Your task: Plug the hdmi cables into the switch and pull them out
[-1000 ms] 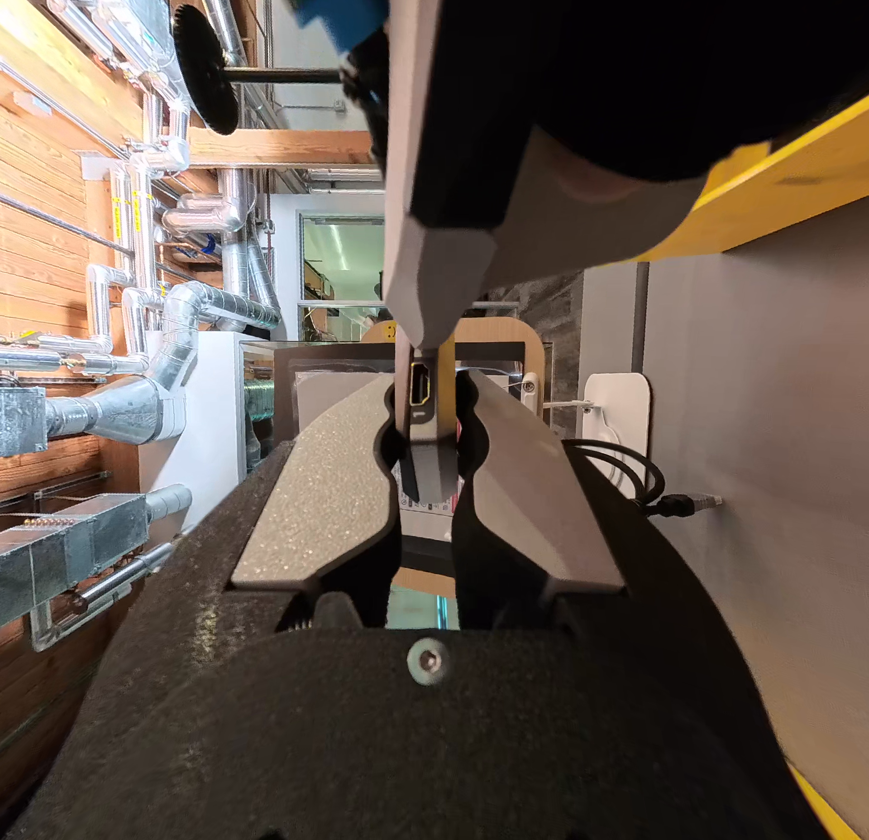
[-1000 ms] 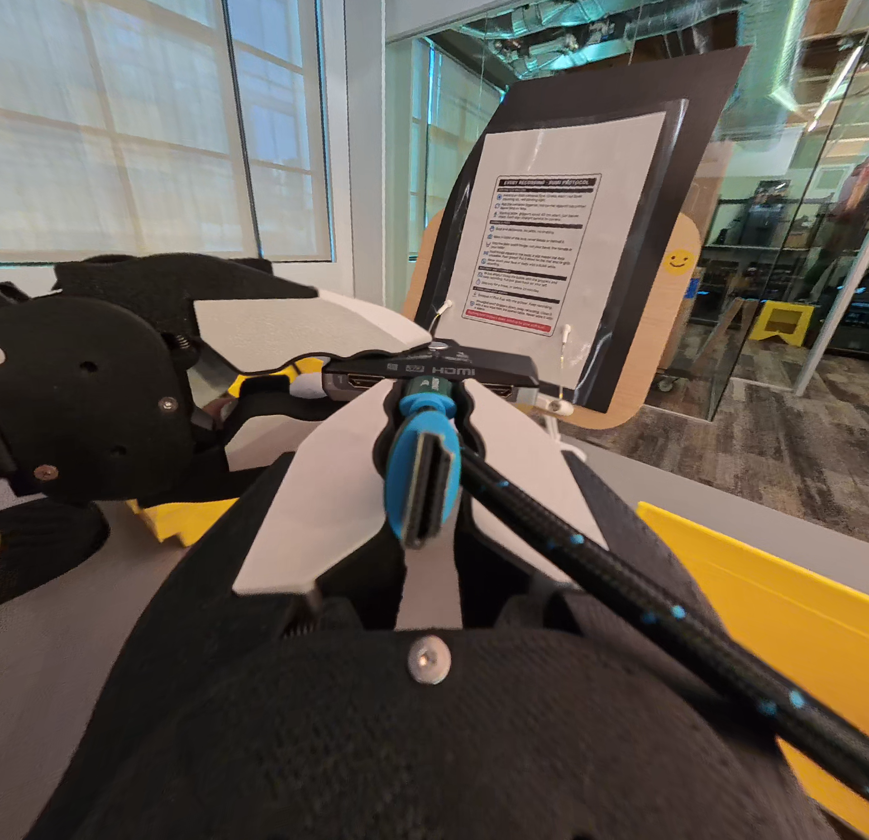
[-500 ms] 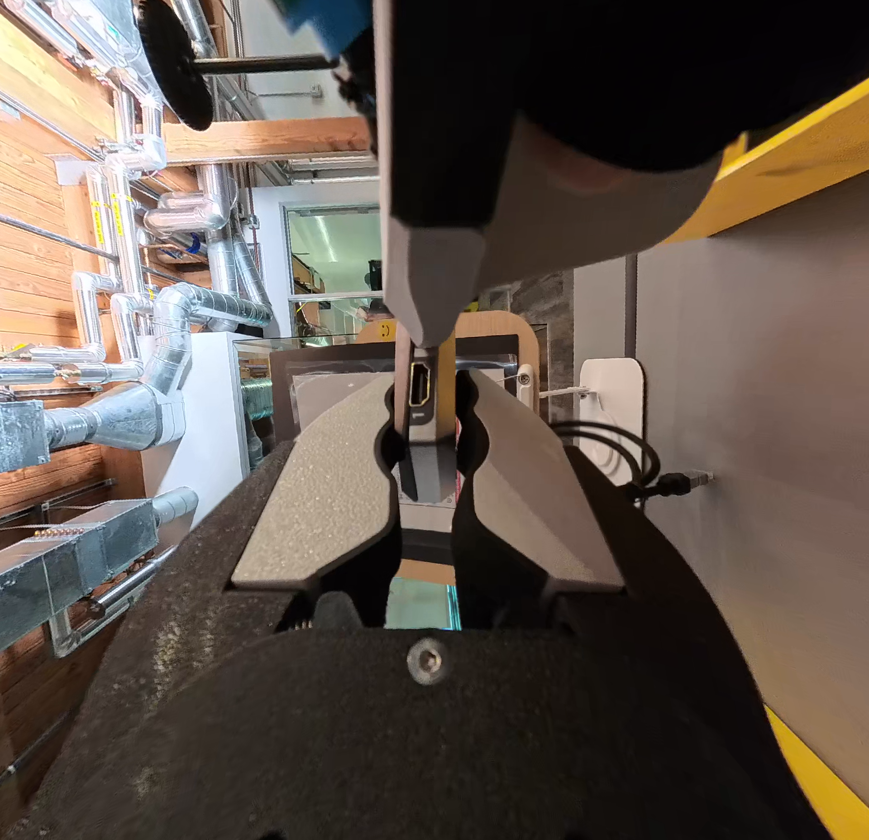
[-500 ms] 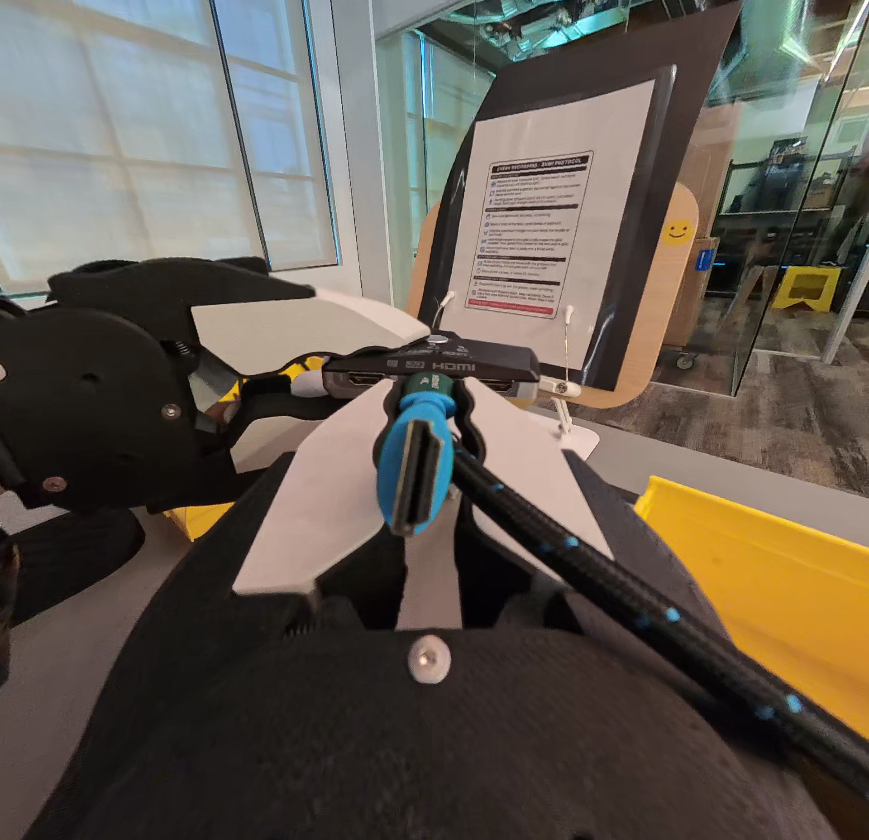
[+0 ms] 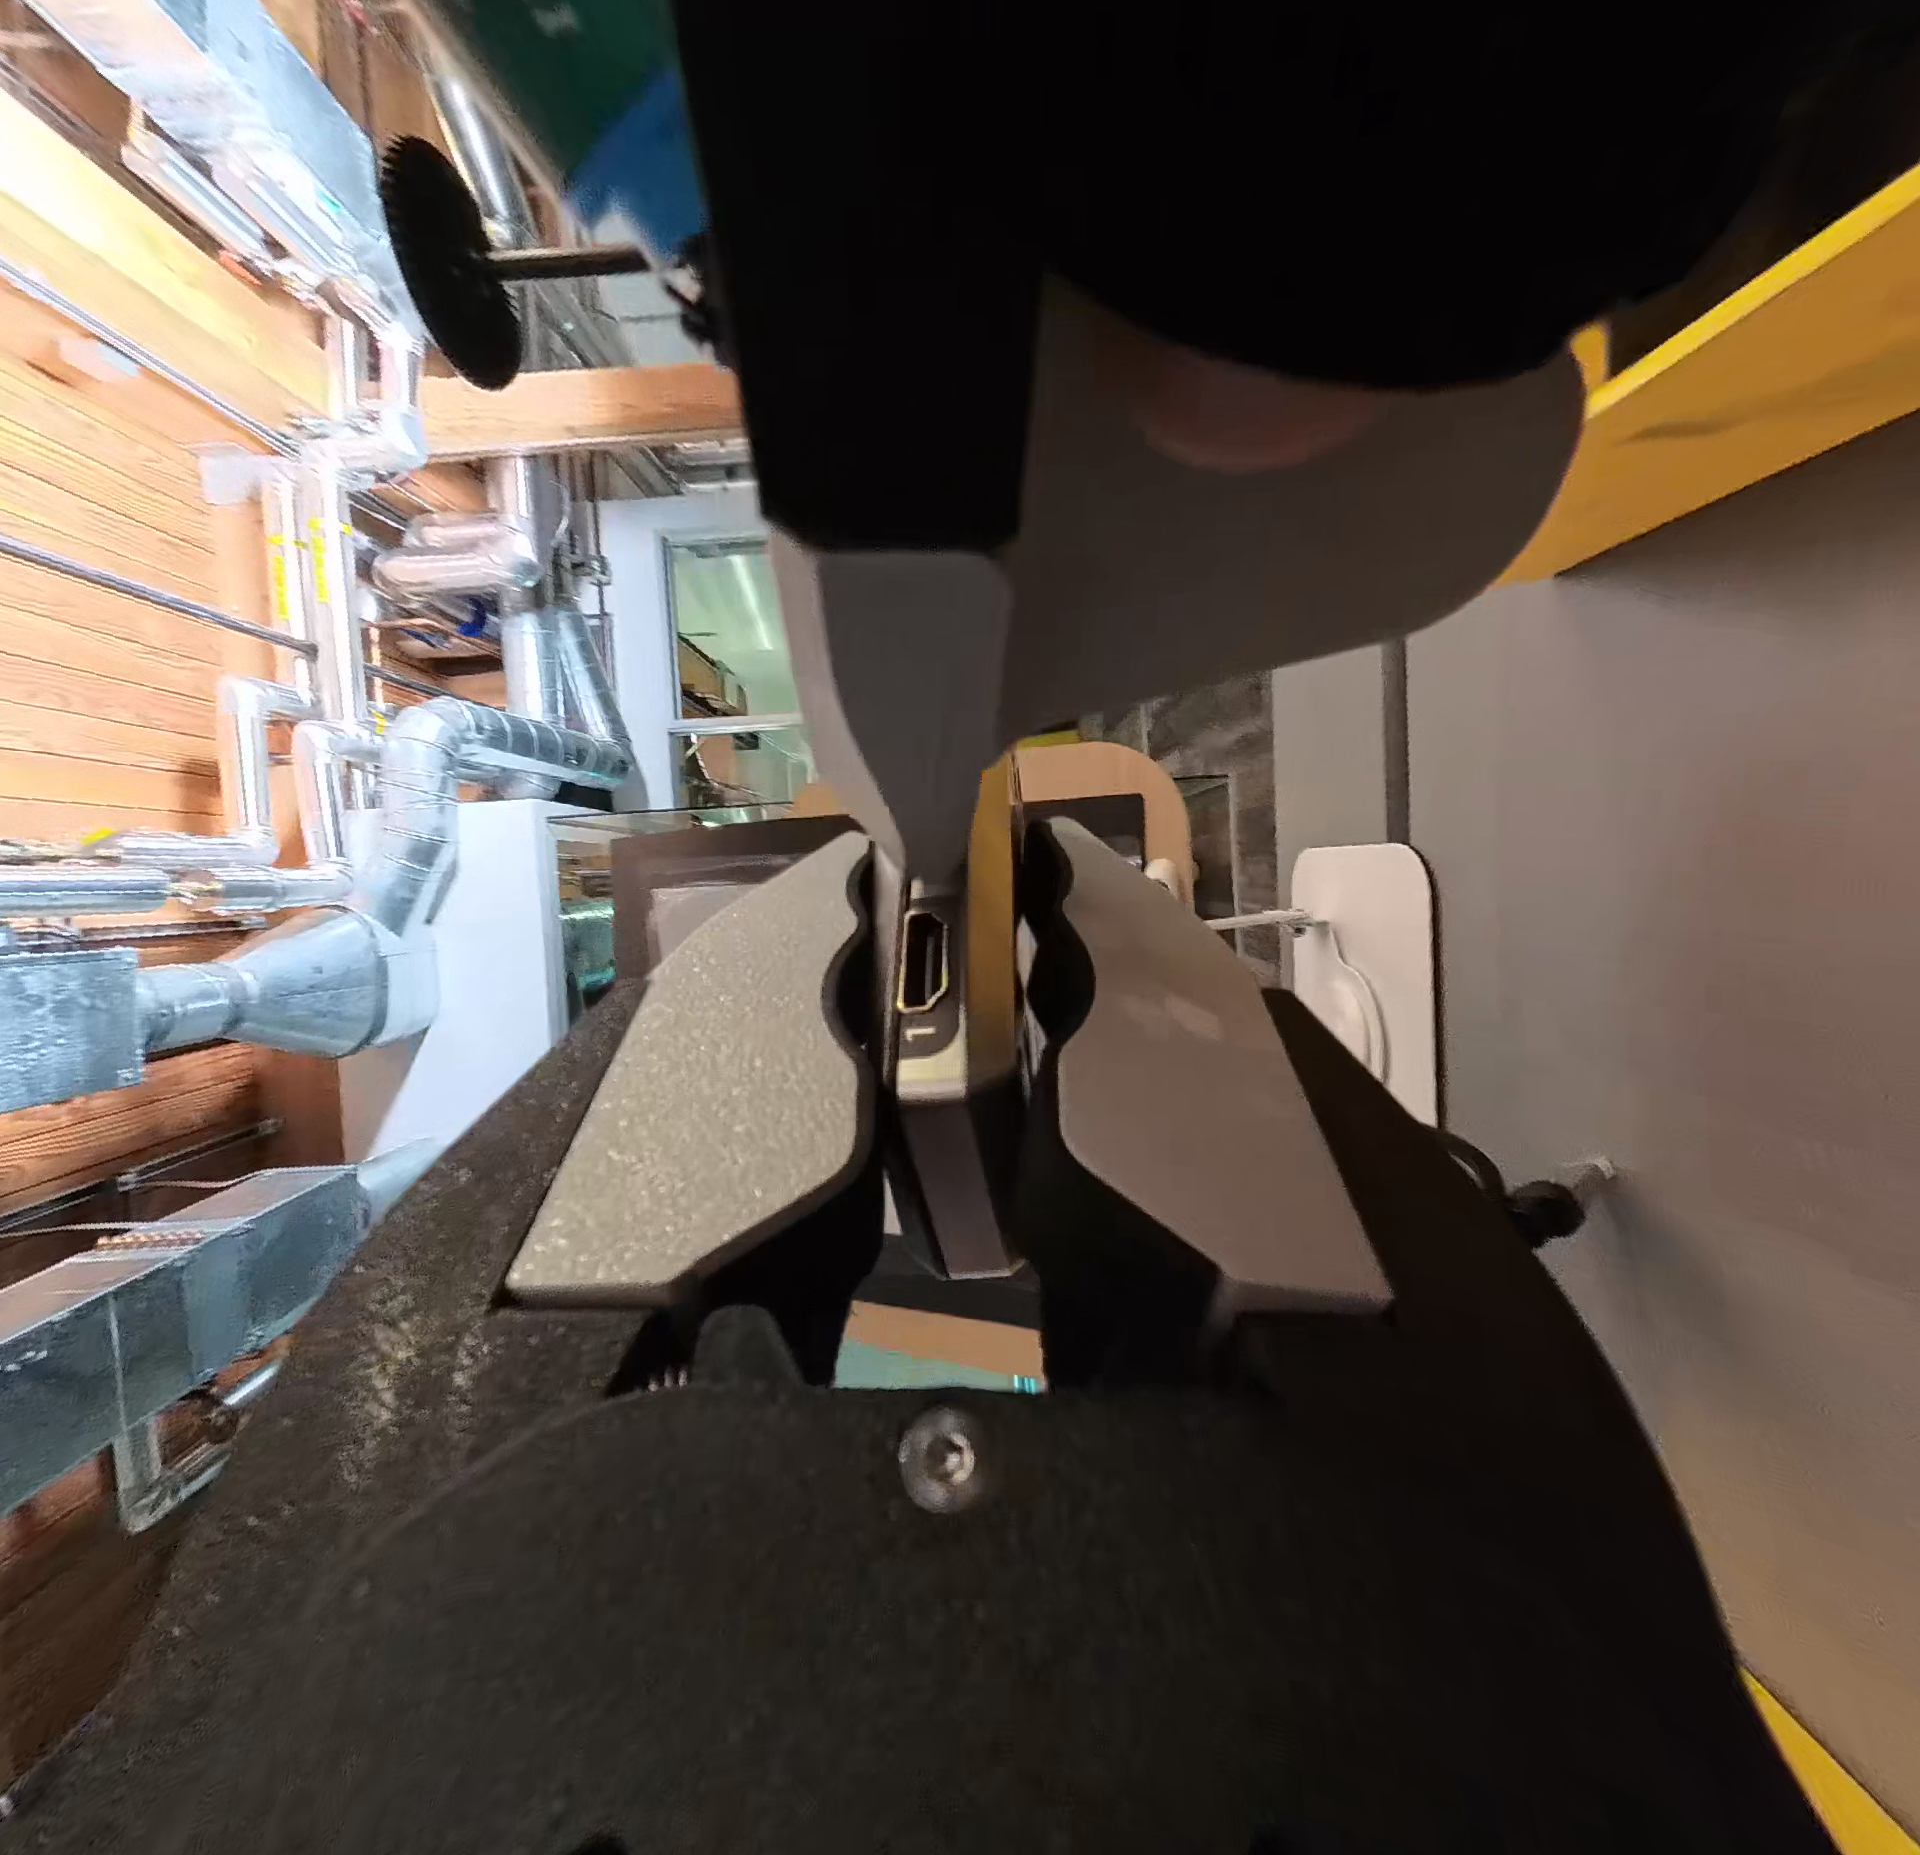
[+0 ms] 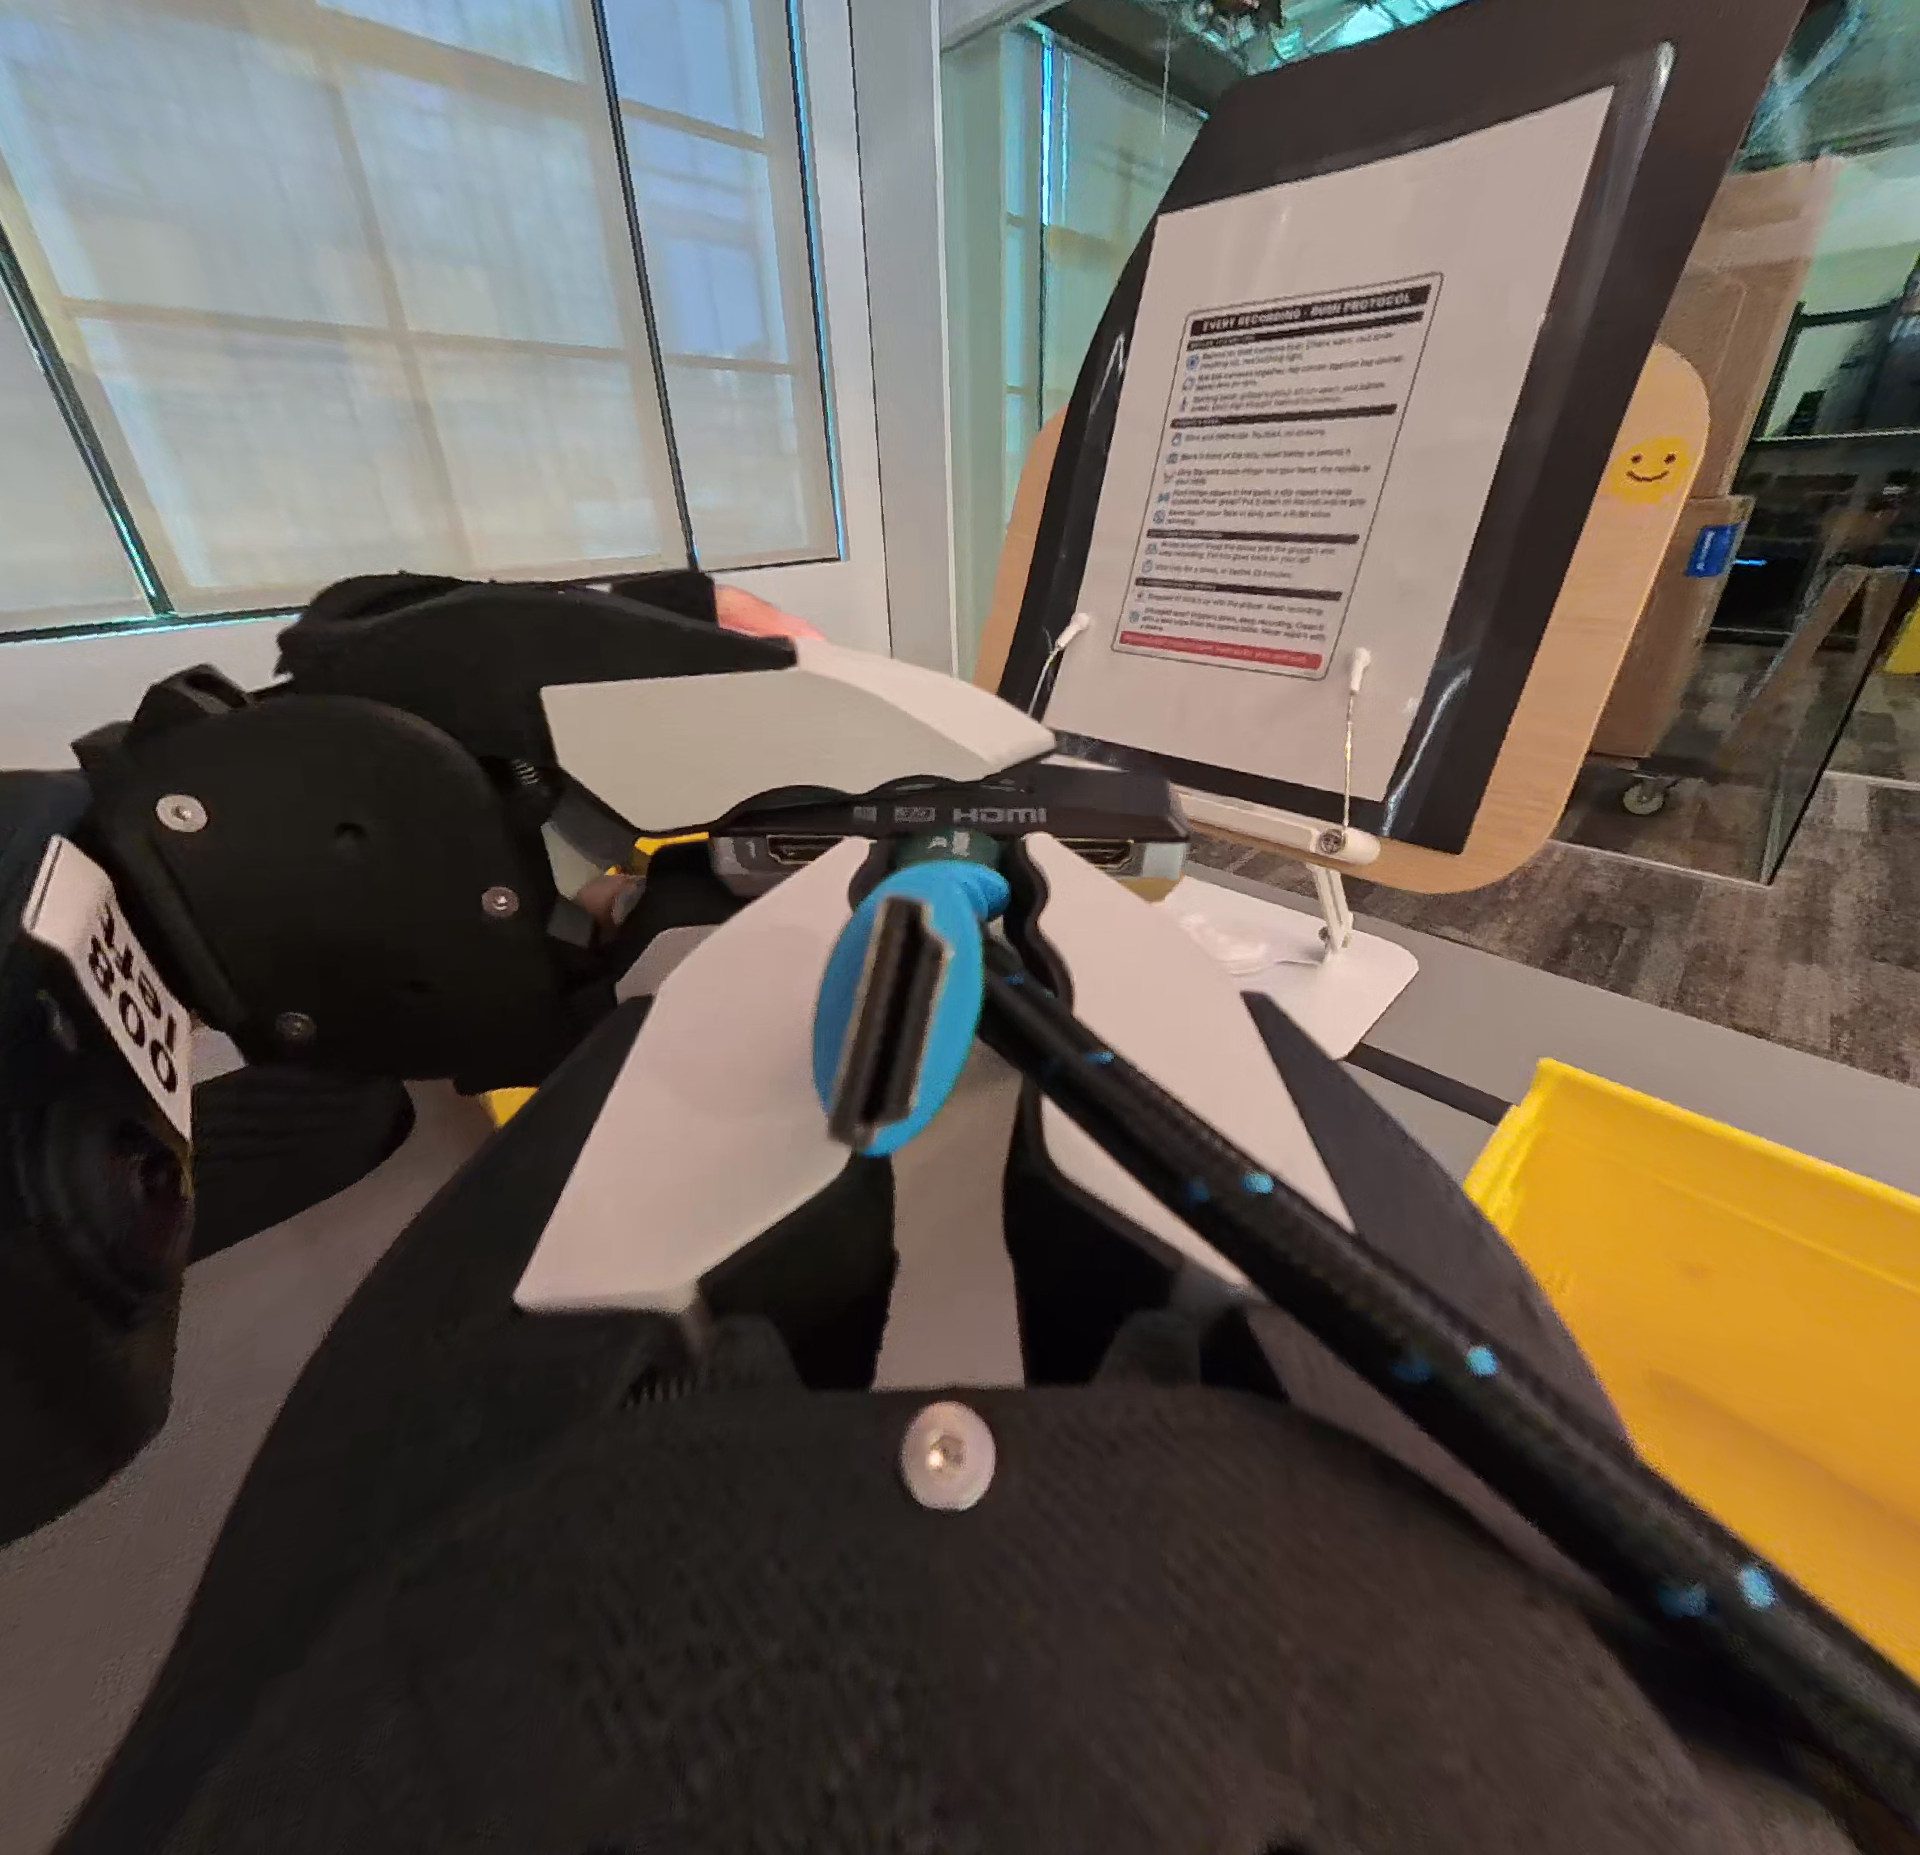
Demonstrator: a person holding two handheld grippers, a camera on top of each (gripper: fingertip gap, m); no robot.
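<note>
Fingers [image 5: 727, 1026] clamp the switch [image 5: 940, 1057] — right ones [image 6: 1122, 984] grip the cable's plug [image 6: 899, 1016], seemingly backwards, its far end hidden.

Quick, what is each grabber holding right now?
Left gripper: shut on the HDMI switch.
Right gripper: shut on the blue HDMI plug, its metal end pointing back at the camera.

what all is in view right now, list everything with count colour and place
switch: one, dark grey, off the table, clamped in the left gripper
cable: one, black with blue flecks, running back over the right gripper
plug: one, blue, loose end pointing at the right camera
second plug: one, green, at the switch's middle port, gripped
sign stand: one, black board with white sheet, behind
bin: one, yellow, right
left gripper: shut on the switch
right gripper: shut on the green plug
</note>
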